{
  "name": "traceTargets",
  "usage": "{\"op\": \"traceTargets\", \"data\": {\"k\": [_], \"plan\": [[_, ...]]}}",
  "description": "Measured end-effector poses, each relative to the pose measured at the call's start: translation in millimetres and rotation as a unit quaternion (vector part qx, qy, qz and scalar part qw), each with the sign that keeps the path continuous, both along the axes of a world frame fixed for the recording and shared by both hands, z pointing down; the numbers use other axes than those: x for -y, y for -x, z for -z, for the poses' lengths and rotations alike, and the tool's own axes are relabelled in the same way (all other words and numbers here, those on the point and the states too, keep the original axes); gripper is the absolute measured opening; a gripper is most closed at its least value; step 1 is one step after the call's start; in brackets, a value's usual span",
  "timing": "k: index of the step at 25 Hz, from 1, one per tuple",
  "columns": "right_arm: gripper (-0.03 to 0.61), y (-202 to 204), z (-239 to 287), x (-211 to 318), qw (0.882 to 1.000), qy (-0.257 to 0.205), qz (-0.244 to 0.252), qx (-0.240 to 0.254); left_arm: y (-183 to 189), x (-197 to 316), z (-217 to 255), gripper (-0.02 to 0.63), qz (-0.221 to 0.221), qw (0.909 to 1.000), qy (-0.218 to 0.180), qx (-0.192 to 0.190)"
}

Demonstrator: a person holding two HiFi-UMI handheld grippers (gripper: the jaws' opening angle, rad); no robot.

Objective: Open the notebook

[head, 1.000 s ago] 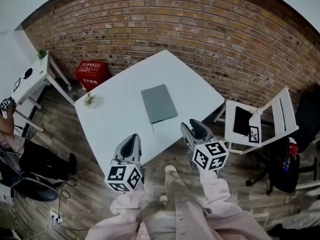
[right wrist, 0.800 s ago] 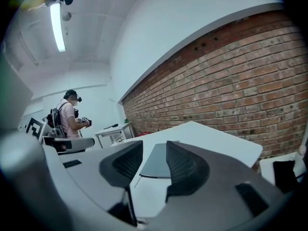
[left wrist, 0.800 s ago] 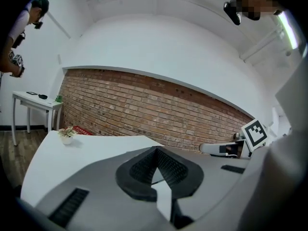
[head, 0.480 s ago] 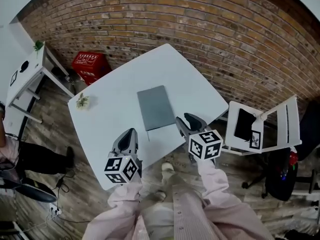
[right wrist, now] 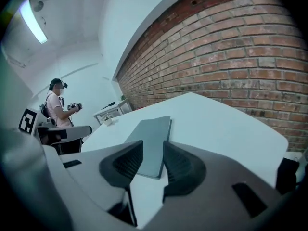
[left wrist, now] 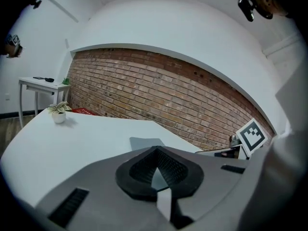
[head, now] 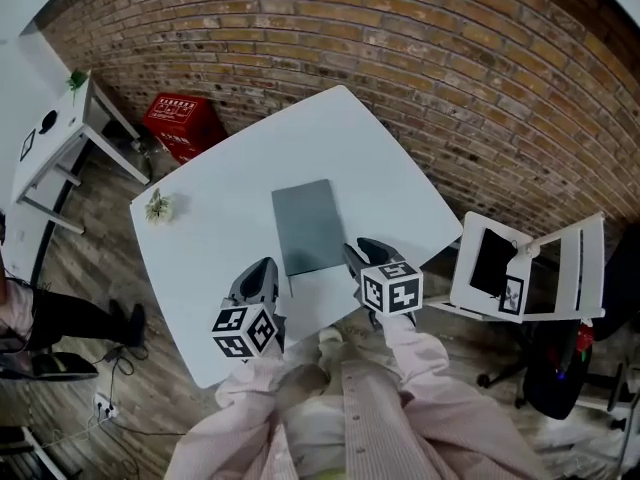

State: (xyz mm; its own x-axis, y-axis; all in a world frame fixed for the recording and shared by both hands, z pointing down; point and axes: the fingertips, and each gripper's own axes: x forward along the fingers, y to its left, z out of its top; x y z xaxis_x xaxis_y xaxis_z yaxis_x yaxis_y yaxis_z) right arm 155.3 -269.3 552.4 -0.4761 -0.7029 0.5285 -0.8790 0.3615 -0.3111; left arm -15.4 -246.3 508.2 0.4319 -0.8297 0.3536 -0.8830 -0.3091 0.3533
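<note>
Grey flat notebook point(head: 308, 226) on smooth white table point(head: 220, 218).

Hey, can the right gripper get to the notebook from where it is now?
Probably yes. The right gripper hovers beside the notebook's near corner with its jaws apart, and nothing lies on the table between them.

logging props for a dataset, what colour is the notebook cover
Plain muted grey-green, no pattern. The notebook shows best in the head view.
</note>
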Motion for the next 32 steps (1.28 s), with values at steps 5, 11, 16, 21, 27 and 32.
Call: {"op": "traceTargets", "data": {"k": [5,11,16,21,27,32], "plan": [[0.133,3.8,-28.5,4.0,0.999,0.050,0.001,-0.002,-0.4,2.9,-15.5,-0.007,0.003,0.9998,0.020,0.000],[0.133,12.0,-43.2,8.1,0.995,0.096,-0.004,0.007,4.0,6.4,-31.2,-0.008,-0.004,0.9989,0.047,-0.001],[0.133,15.4,-59.6,6.4,0.991,0.136,-0.008,-0.005,5.1,9.6,-39.3,-0.008,-0.013,0.9980,0.062,-0.001],[0.116,21.9,-65.6,5.0,0.987,0.159,-0.001,0.009,5.5,11.1,-46.8,-0.006,-0.016,0.9970,0.075,-0.005],[0.097,21.3,-68.5,6.4,0.979,0.200,0.007,0.047,1.1,9.9,-52.6,-0.008,-0.017,0.9964,0.083,-0.009],[0.066,16.9,-66.3,6.5,0.976,0.207,-0.002,0.064,-0.7,8.2,-51.6,-0.008,-0.011,0.9967,0.080,-0.006]]}}
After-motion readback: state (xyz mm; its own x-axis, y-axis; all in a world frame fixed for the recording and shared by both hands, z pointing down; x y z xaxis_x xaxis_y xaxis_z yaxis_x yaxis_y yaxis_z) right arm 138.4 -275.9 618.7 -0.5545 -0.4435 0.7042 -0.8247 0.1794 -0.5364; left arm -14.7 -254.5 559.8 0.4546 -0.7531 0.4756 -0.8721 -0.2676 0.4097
